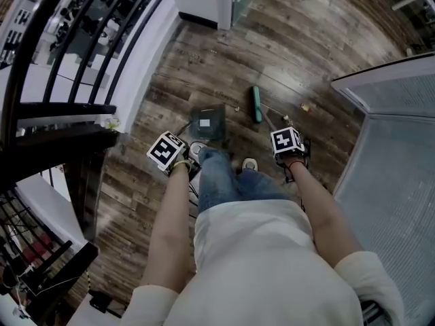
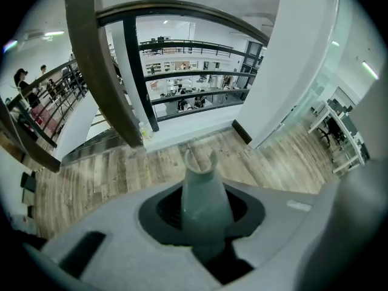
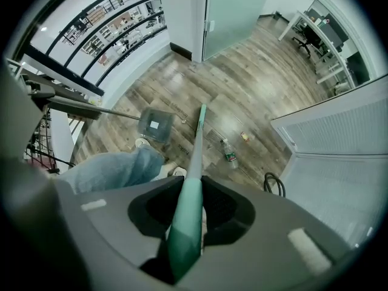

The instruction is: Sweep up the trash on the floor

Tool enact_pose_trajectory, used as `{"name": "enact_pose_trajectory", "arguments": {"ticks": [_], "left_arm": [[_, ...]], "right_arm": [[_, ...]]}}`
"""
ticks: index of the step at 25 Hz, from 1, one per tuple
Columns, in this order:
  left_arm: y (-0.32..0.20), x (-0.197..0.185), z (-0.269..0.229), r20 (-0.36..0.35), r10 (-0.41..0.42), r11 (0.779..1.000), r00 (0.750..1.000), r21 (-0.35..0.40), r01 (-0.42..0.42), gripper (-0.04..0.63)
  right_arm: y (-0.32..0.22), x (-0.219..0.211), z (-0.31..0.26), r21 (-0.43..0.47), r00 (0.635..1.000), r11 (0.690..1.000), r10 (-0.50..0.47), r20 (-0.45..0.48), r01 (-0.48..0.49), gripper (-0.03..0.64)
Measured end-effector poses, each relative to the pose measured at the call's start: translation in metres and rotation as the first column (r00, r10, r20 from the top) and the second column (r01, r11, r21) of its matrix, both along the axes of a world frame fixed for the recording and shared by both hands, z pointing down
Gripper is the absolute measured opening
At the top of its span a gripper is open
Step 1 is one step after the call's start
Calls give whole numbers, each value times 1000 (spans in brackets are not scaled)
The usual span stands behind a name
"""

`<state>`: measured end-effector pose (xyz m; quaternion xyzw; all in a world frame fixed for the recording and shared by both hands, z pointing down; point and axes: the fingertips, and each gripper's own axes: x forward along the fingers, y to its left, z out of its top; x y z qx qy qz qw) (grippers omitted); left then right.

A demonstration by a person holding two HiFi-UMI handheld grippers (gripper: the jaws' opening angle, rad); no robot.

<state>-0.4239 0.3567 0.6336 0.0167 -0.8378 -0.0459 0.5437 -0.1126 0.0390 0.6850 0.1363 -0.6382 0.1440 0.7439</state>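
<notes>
Gripping a tool in each hand, you stand ready to sweep: your left hand-held gripper (image 2: 205, 223) has its jaws closed on the forked top of the grey-green dustpan handle (image 2: 203, 187). This lets the dustpan (image 1: 208, 122) hang low in front of your shoes (image 1: 249, 164), mouth toward the litter. Your right hand-held gripper (image 3: 185, 226) is clamped on the teal broom (image 3: 195, 156) high on its shaft, probably for reach, so the broom head (image 1: 257, 104) sits just right of the pan. The trash lies on the wood floor (image 1: 204, 66) to the right of the broom: a plastic bottle (image 3: 228, 152) nearest, a small yellowish scrap (image 1: 305, 106) farther out, and a tiny bit (image 1: 236, 109) between pan and brush. From your head view the bottle is hard to find, likely hidden near the right gripper's marker cube. The left gripper view looks out toward the railing (image 2: 97, 71), so it shows nothing of the pan itself. Whether the bristles touch the floor cannot be told. A black cable loop (image 3: 273, 183) by the wall is partly cut off.
</notes>
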Motion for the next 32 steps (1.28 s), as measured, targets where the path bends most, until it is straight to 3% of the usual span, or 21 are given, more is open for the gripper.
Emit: {"name": "enact_pose_trajectory", "arguments": {"ticks": [12, 19, 32], "left_arm": [[-19, -30, 1, -25, 23, 1000, 999, -15, -23, 98], [-25, -39, 3, -34, -23, 1000, 999, -7, 23, 104], [-23, -42, 2, -32, -22, 1000, 999, 13, 23, 109]], "right_arm": [[4, -15, 0, -5, 998, 998, -67, -11, 67, 98], [15, -22, 0, -6, 988, 988, -152, -29, 152, 98], [52, -20, -4, -54, 994, 993, -104, -21, 103, 98]]}}
